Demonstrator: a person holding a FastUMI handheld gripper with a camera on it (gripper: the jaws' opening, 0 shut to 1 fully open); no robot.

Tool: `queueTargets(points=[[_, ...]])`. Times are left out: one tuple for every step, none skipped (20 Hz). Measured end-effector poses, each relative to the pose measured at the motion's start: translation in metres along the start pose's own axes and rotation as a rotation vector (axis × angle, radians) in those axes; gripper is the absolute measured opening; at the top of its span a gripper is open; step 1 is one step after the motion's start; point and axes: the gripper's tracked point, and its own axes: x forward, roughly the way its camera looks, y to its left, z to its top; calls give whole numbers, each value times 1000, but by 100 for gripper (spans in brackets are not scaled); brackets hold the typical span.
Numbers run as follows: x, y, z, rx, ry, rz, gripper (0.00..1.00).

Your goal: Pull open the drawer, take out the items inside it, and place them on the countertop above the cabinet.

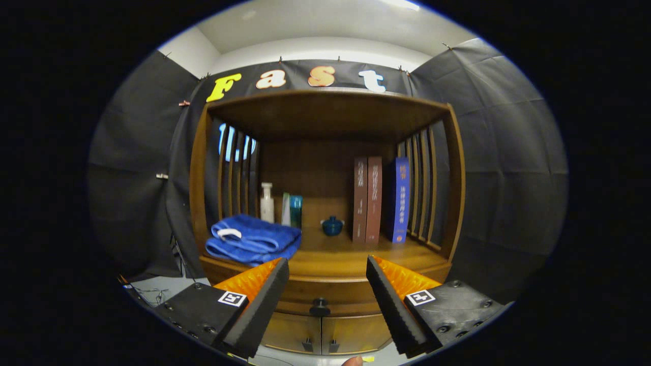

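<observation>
A wooden cabinet stands ahead of me with its drawer (325, 294) shut; a dark round knob (320, 307) sits at the drawer's middle. My gripper (327, 267) is open, its two fingers spread wide with nothing between them. The knob lies a short way beyond and below the fingertips, in line with the gap. The countertop (338, 258) runs above the drawer, under a roofed shelf with slatted sides. What is inside the drawer is hidden.
On the countertop lie a folded blue towel (253, 239) at the left, a white bottle (267, 203), a teal box (293, 211), a small blue lidded pot (332, 225) and three upright books (381, 199). Two lower doors (320, 333) sit under the drawer.
</observation>
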Motion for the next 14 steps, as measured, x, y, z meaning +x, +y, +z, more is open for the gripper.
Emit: queueTargets(points=[[5, 2, -19, 20, 13, 3, 98], [12, 2, -35, 44, 27, -1, 98], [19, 2, -50, 65, 42, -9, 98], [25, 3, -64, 76, 56, -15, 98], [29, 3, -77, 81, 66, -17, 99], [36, 3, -89, 79, 76, -22, 99], [45, 4, -99, 81, 87, -16, 99], [48, 5, -103, 82, 90, -16, 99], [59, 4, -113, 83, 99, -11, 97], [63, 5, -117, 86, 104, -17, 90], [68, 7, -122, 93, 114, -15, 82], [72, 7, -124, 98, 119, -15, 75], [77, 10, -130, 101, 137, -21, 68], [79, 10, -135, 106, 162, -21, 60]])
